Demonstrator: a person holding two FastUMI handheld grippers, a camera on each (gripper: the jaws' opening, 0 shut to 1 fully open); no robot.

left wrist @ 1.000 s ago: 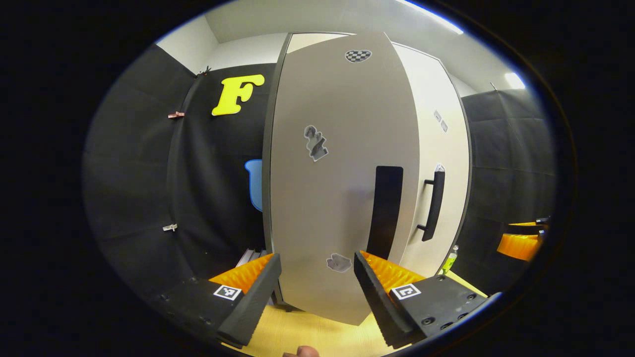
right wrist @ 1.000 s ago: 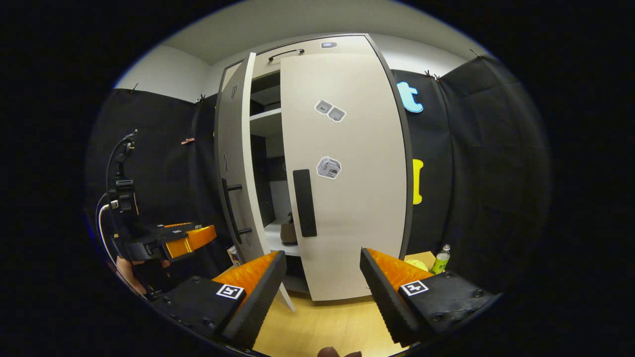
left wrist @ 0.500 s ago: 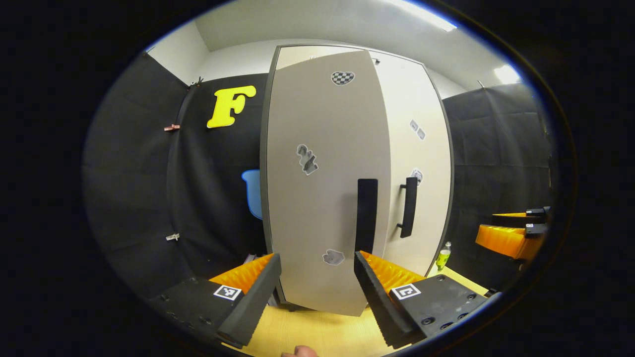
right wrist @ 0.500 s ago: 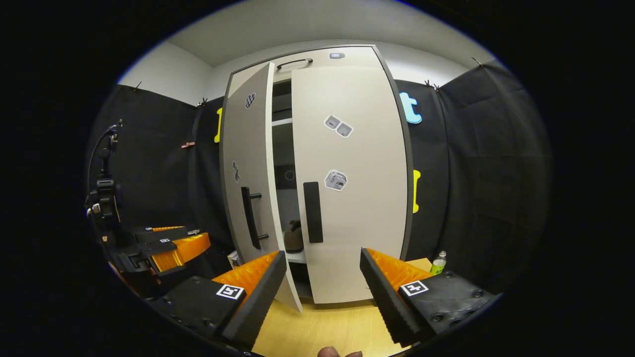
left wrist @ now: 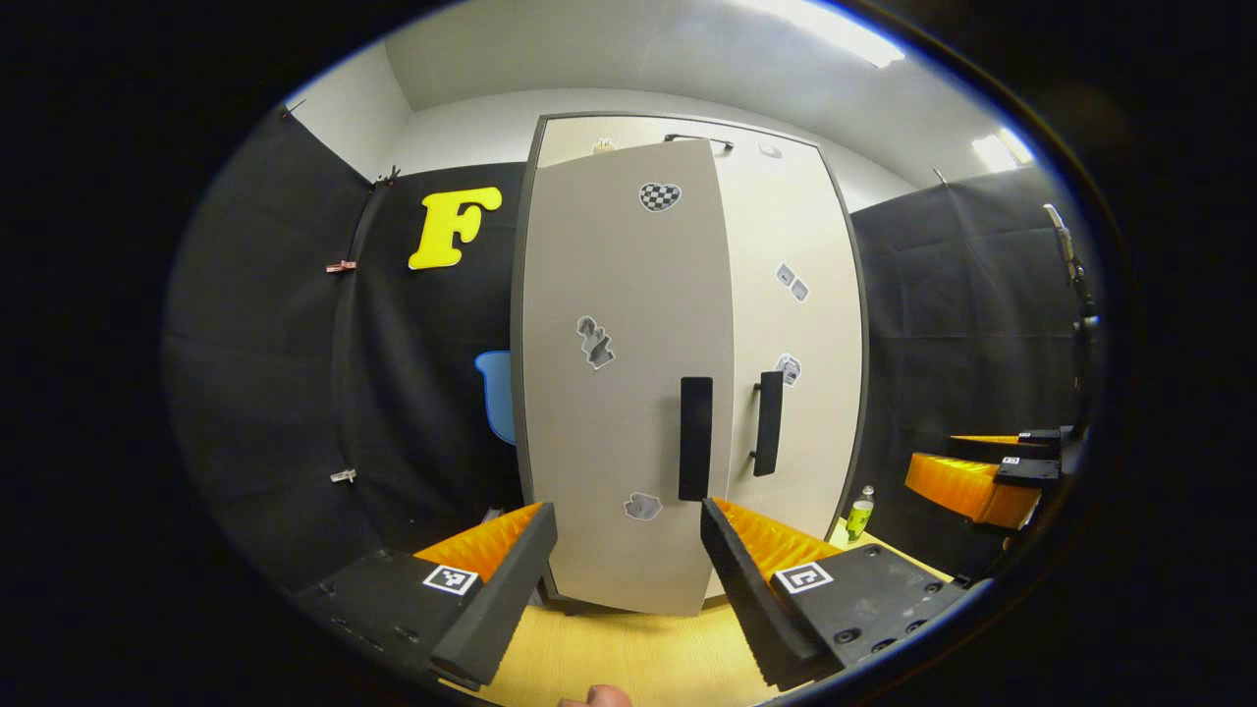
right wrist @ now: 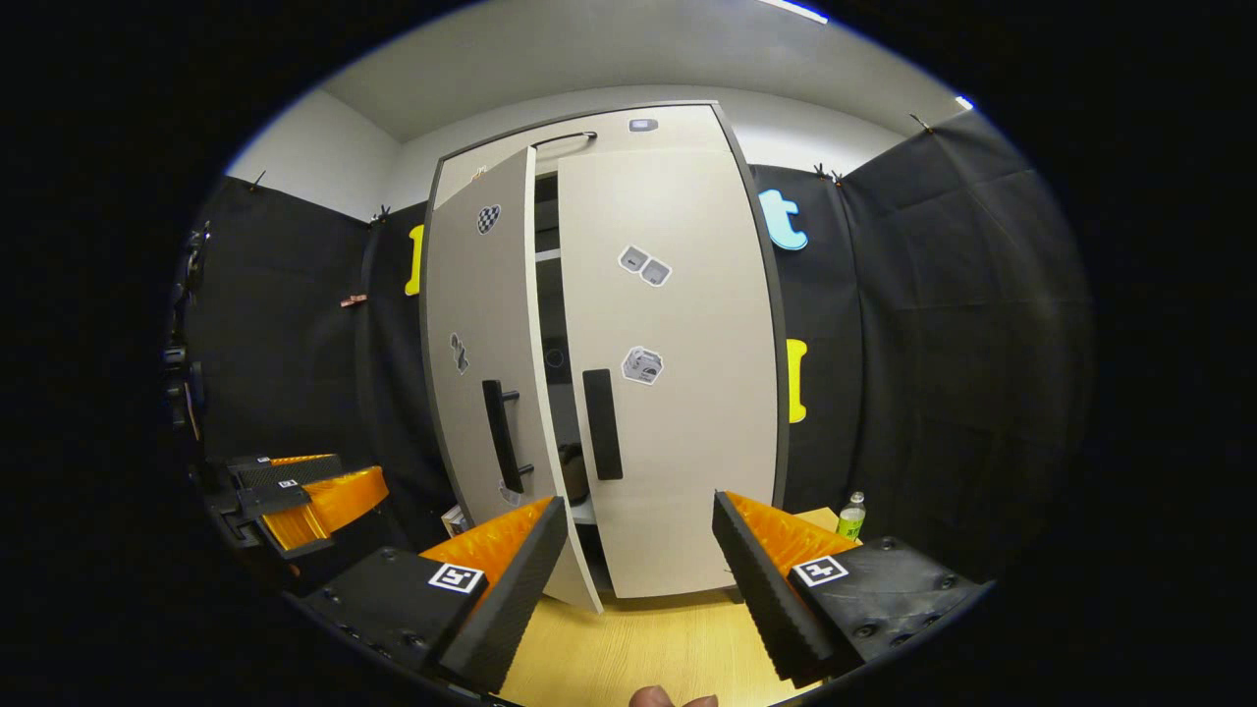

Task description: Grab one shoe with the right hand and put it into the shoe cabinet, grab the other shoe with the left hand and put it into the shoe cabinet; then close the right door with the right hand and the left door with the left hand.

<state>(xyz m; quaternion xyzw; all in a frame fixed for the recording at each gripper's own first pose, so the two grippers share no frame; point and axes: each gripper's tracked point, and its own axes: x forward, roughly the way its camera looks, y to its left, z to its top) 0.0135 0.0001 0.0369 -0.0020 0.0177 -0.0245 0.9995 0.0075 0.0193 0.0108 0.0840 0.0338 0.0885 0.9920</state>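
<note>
The tall pale shoe cabinet [left wrist: 550,133] stands ahead. Its left door [left wrist: 619,393] hangs slightly ajar, nearly shut, with a dark handle [left wrist: 695,437]. The right door [right wrist: 678,393] is closed, its handle [right wrist: 601,424] dark too. Through the narrow gap a brown shoe [right wrist: 573,471] shows on a low shelf. My left gripper [left wrist: 628,579] is open, held back from the left door and touching nothing. My right gripper [right wrist: 638,579] is open too, facing the right door from a distance. The left gripper [right wrist: 295,491] also appears at the left of the right gripper view.
A green bottle [right wrist: 850,516] stands on the wooden floor [right wrist: 638,648] to the right of the cabinet. Black cloth walls close in both sides. A small box [right wrist: 454,518] sits low beside the left door.
The left door has swung from wide open to nearly shut. Both grippers have drawn back from the cabinet, which now looks smaller in both views.
</note>
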